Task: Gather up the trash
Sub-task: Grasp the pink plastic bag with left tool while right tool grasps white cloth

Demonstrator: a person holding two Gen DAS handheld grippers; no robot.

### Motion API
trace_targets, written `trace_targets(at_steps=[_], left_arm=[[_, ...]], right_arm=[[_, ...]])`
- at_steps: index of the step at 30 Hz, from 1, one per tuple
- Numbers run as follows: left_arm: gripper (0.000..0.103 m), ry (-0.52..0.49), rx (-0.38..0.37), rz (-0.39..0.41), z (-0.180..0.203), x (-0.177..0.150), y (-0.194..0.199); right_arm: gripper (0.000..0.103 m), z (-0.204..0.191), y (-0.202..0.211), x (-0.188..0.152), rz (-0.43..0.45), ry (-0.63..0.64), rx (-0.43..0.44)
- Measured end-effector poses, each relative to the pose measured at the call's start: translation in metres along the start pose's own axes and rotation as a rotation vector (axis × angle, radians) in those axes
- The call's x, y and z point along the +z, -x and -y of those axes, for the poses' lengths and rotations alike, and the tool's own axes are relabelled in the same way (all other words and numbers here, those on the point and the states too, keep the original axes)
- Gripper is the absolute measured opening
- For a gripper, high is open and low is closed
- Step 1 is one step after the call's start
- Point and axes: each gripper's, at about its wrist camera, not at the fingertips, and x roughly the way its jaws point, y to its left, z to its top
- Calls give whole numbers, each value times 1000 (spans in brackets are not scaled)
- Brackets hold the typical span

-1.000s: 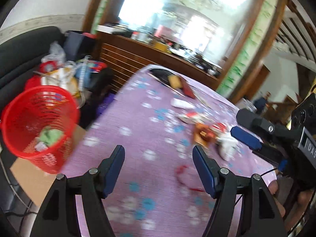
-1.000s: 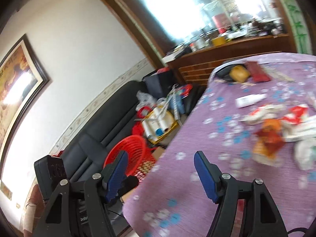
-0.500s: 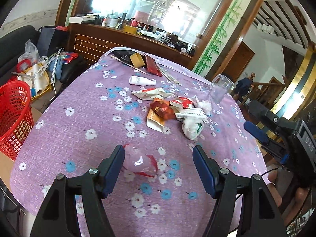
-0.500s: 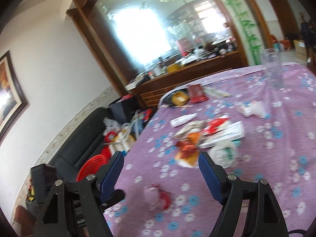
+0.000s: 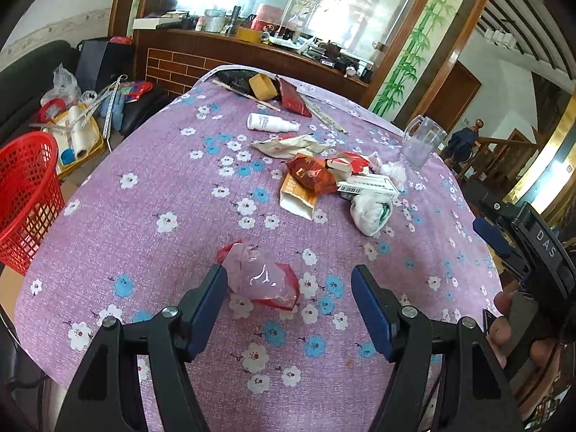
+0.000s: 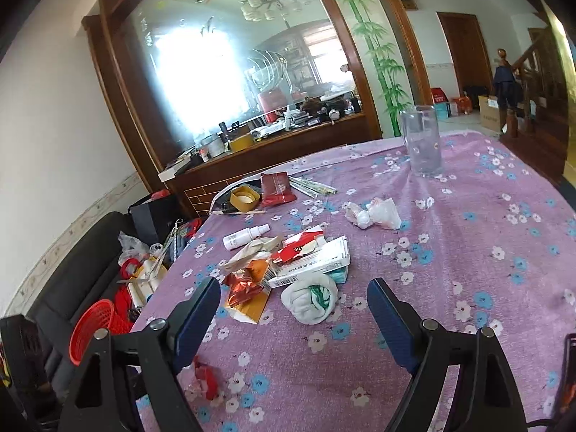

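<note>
A crumpled pink and red plastic bag [image 5: 259,277] lies on the purple flowered tablecloth [image 5: 144,187]. It sits just ahead of my left gripper [image 5: 289,306], close to the left finger; the jaws are open and not touching it. Farther off is a pile of trash: an orange-red foil wrapper [image 5: 309,174], a white carton [image 5: 367,183] and a white and green wad [image 5: 370,212]. My right gripper [image 6: 295,309] is open and empty, with the wad [image 6: 309,300] lying just beyond its fingertips. The red mesh basket [image 5: 25,198] stands off the table's left edge.
A clear glass mug [image 6: 421,140] stands at the far side of the table. A white spray bottle [image 5: 270,122], a tape roll [image 5: 262,84] and a dark red packet [image 5: 293,99] lie near the back edge. A cluttered black sofa [image 6: 90,252] lies to the left.
Both views have swung from the basket and sofa towards the table. The pink bag is now close to the left jaws and the white wad ahead of the right jaws, which stand wider.
</note>
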Motion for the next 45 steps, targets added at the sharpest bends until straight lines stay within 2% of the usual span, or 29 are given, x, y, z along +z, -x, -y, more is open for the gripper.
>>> trace_targets(at_steps=[4, 9, 14, 18, 22, 26, 29, 35, 37, 39, 45], left_arm=[[72, 17, -7, -21, -5, -1, -8], [72, 15, -10, -30, -7, -1, -13], [72, 25, -4, -73, -11, -2, -30], [72, 45, 29, -87, -17, 0, -47], [72, 55, 65, -113, -20, 4, -64], [72, 50, 65, -109, -21, 4, -69], [63, 41, 78, -109, -21, 3, -70], [56, 45, 76, -104, -24, 3, -72], [54, 36, 81, -98, -23, 3, -71], [48, 28, 86, -89, -22, 4, -70], [38, -2, 106, -57, -18, 2, -64]], right_arm=[[86, 6, -13, 1, -49, -15, 23], [86, 12, -31, -1, -127, 4, -13], [86, 24, -50, -4, -180, -30, -11], [86, 34, -63, -4, -197, -64, -31], [86, 35, -84, 0, -237, -86, -7], [86, 29, -106, 0, -272, -93, 8], [86, 23, -124, -5, -291, -75, -8], [86, 20, -141, -14, -289, -35, -62], [80, 21, -147, -17, -295, -31, -56], [58, 22, -152, -21, -307, -24, -44], [39, 13, -147, -25, -290, 18, -25]])
